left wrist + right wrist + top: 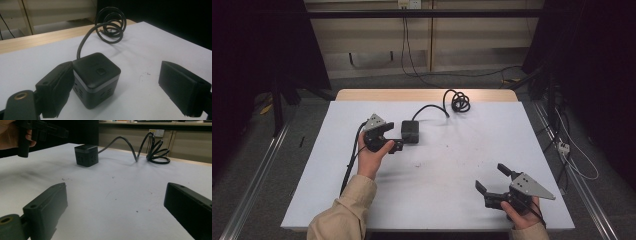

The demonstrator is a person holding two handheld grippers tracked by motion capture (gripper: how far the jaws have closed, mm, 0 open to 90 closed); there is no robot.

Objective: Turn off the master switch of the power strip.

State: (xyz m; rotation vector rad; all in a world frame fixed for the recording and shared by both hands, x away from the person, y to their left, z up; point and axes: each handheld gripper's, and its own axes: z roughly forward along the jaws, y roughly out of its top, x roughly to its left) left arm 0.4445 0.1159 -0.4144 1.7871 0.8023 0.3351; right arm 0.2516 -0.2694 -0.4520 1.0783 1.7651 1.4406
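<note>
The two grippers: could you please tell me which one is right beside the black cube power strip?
The left gripper; one of its fingers sits against the cube power strip.

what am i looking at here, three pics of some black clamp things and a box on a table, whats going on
A person sits at a white table and holds a hand tool with two black jaws in each hand. The wide picture looks down from above. The other two come from small cameras on the tools, so their own jaws rise from the bottom.

The left gripper is open around a black socket cube; one jaw is at the cube's side, the other stands well apart, so it is not gripped. The cube's cable runs to a coil near the far edge.

The right gripper is open near the front edge, holding nothing.
</note>
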